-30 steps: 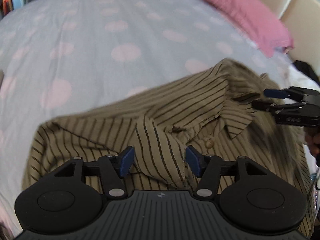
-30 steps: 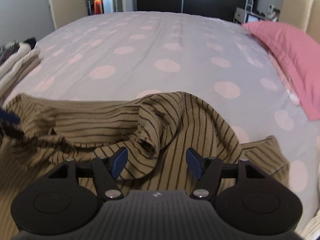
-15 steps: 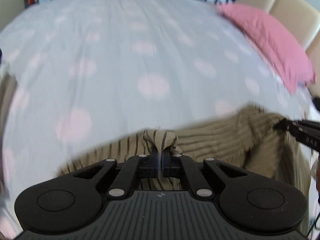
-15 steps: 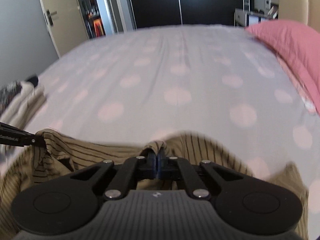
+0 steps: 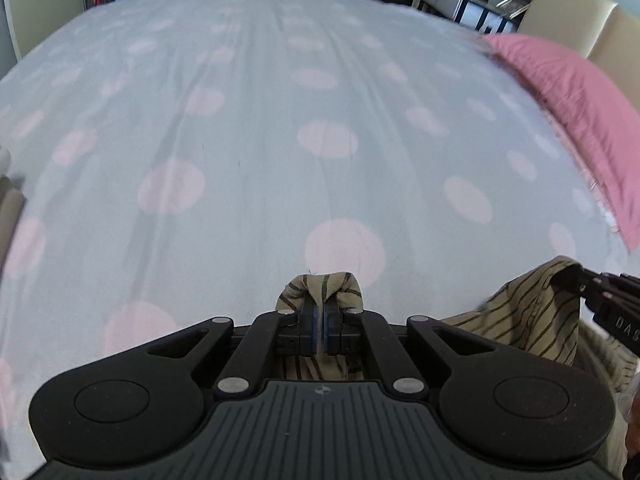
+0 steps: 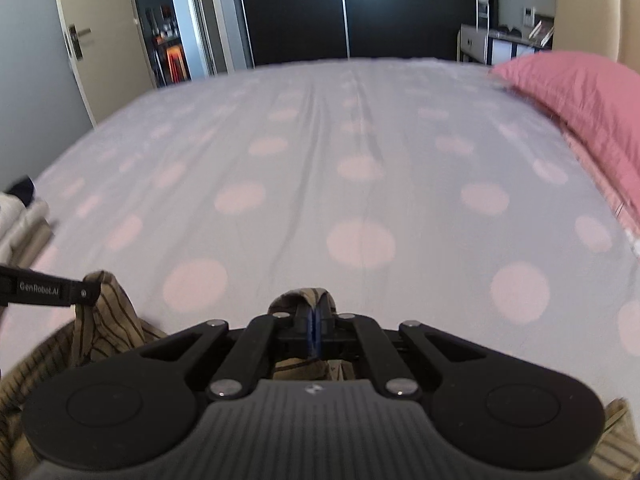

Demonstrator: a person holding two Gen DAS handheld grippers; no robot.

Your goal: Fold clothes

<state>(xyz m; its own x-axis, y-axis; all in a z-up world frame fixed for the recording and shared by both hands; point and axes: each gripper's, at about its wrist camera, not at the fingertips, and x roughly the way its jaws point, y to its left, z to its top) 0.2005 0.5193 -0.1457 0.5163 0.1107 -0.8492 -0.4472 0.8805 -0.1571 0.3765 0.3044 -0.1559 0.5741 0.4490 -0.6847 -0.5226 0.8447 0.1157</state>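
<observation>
Two fisheye views look forward along a pair of black hand-held grippers over a wide bed covered with a pale grey sheet printed with large pink dots (image 5: 248,128).

In the left wrist view, the left gripper (image 5: 320,330) has its blue-padded jaws clenched tight on a fold of an olive-tan button-up shirt with thin dark stripes (image 5: 536,320). A small bunch of the striped cloth pokes up just past the jaw tips, and more of it shows beneath the gripper body. At the right edge of this view the right gripper (image 5: 576,280) appears from the side, its tip buried in another raised part of the same shirt.

In the right wrist view, the right gripper (image 6: 313,330) is likewise clenched on a fold of the shirt (image 6: 104,320), with a hump of striped fabric rising at the jaw tips. At the left edge, the left gripper (image 6: 86,292) reaches in from the side and meets a gathered peak of the shirt. The garment hangs and bunches between and below the two grippers, at the near edge of the bed.

A pink pillow (image 6: 576,100) lies at the right side of the bed. A stack of pale folded cloth (image 6: 20,220) sits at the left edge. Beyond the bed stand a dark wardrobe (image 6: 360,8) and a cream door (image 6: 88,32).
</observation>
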